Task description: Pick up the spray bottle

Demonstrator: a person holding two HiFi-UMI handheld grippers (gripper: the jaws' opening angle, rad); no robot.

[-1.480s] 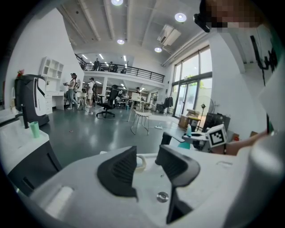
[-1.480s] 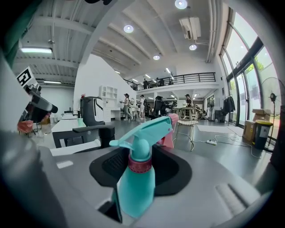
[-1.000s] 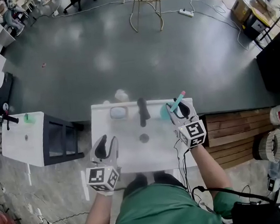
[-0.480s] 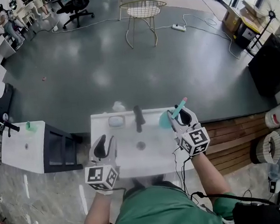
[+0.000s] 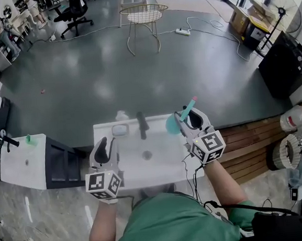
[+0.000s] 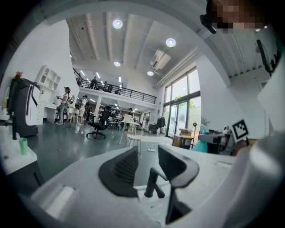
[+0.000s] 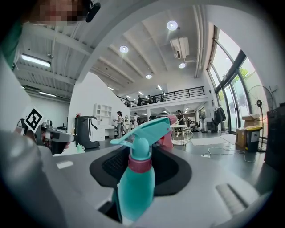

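head view: right gripper (image 5: 188, 120) holds the teal spray bottle (image 5: 173, 124) over the far right corner of the white table (image 5: 165, 166); left gripper (image 5: 105, 147) hangs over the table's left edge.

left gripper view: jaws narrowly apart, just been closing, nothing between them; black faucet (image 6: 153, 182) shows beyond the gap.

right gripper view: jaws clamped on the spray bottle's body, its nozzle pointing up and right.

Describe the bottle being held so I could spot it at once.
Find the white sink with the black faucet. At its far right corner the right gripper is shut on the spray bottle. Only it is teal there, with a dark pink collar and pink nozzle.
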